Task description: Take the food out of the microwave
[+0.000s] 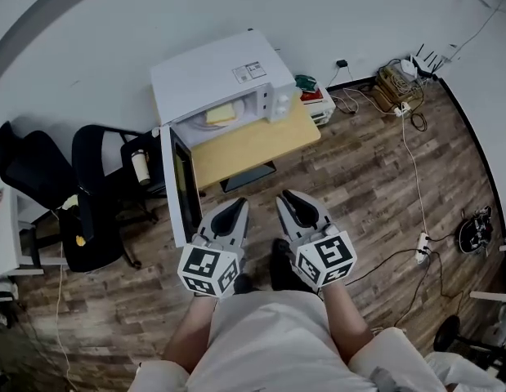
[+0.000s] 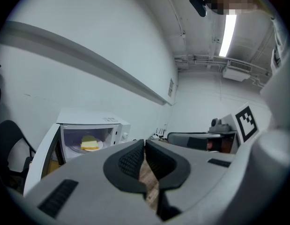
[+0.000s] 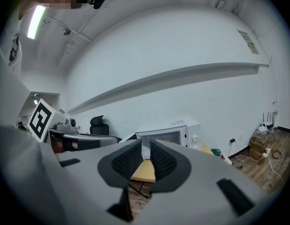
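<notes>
Two pairs of tongs are held side by side above the person's feet: the left tongs (image 1: 234, 209) are closed tip to tip on nothing, while the right tongs (image 1: 292, 201) are parted by a narrow gap, likewise empty. Yellow food (image 1: 221, 113) is seen on a plate (image 1: 200, 122) inside the white microwave (image 1: 212, 76), well apart from both tools, its door (image 1: 172, 186) swung wide open. The microwave is set on a pale wooden bench (image 1: 253, 141) against the wall, with black chairs (image 1: 97, 162) beside it on the wood floor (image 1: 359, 186).
</notes>
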A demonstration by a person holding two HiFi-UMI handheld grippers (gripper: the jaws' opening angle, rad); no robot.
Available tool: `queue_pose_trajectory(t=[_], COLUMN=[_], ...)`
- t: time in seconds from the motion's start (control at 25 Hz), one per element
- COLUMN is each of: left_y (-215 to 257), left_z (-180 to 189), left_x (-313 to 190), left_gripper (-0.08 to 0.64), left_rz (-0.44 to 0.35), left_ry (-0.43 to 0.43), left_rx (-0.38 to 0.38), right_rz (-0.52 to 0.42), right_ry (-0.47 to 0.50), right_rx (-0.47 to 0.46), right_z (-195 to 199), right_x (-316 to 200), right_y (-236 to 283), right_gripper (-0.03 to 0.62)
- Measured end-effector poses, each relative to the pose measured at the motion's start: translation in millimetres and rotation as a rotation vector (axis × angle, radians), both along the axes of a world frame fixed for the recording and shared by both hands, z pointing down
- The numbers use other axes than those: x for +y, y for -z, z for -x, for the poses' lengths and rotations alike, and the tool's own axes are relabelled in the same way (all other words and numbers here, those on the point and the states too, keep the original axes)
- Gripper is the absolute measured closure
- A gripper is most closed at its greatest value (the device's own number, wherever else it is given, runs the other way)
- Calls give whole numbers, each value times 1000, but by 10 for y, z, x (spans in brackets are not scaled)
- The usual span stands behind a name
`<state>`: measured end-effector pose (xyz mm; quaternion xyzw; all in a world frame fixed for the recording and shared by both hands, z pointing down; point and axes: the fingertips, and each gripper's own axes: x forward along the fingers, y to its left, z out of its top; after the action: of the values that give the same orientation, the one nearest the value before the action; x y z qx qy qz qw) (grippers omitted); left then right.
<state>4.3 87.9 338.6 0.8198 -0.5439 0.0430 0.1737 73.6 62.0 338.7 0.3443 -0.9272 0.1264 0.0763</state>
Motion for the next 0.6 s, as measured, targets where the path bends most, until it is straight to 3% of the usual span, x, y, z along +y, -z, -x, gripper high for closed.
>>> queue_pose_trajectory(t=[0.6], left_y=[-114], left_z=[-262], left_x=[-594], left_gripper=[546], left_rz=[20], left_ry=[159], left_rx=[-22], right_rz=[15], right_ry=[193], right_rx=[3], right_z=[-180], right_x=[-741], right_y=[-151], right_gripper=[499])
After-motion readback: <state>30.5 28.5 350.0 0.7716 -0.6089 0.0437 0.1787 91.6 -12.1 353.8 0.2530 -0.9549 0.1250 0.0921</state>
